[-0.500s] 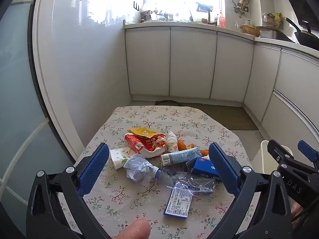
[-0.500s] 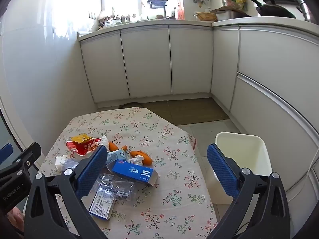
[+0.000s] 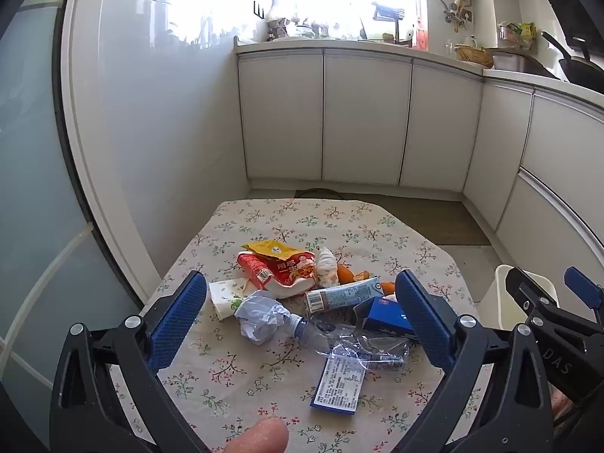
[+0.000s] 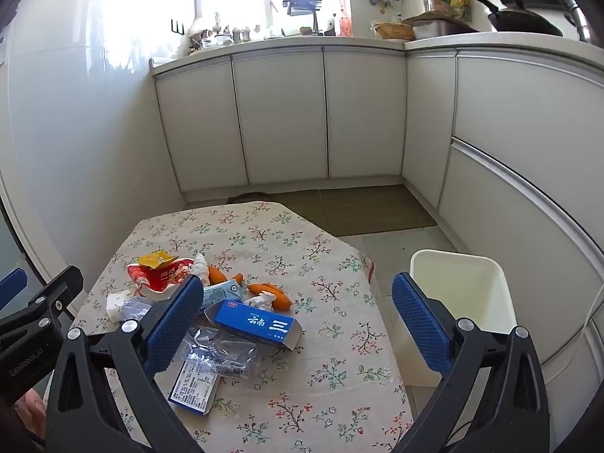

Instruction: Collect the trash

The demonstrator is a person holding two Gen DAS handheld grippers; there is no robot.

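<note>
While both grippers, left gripper (image 3: 298, 321) and right gripper (image 4: 294, 321), hang wide open and empty, trash pile (image 3: 317, 302) sits mid-tabletop; bin (image 4: 460, 294) off its right edge. I'd take edge pieces singly.

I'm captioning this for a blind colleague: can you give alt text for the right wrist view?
An open right gripper hovers over a floral table with a trash pile: blue box, red wrapper, orange peels. A white bin stands on the floor at the right.
</note>
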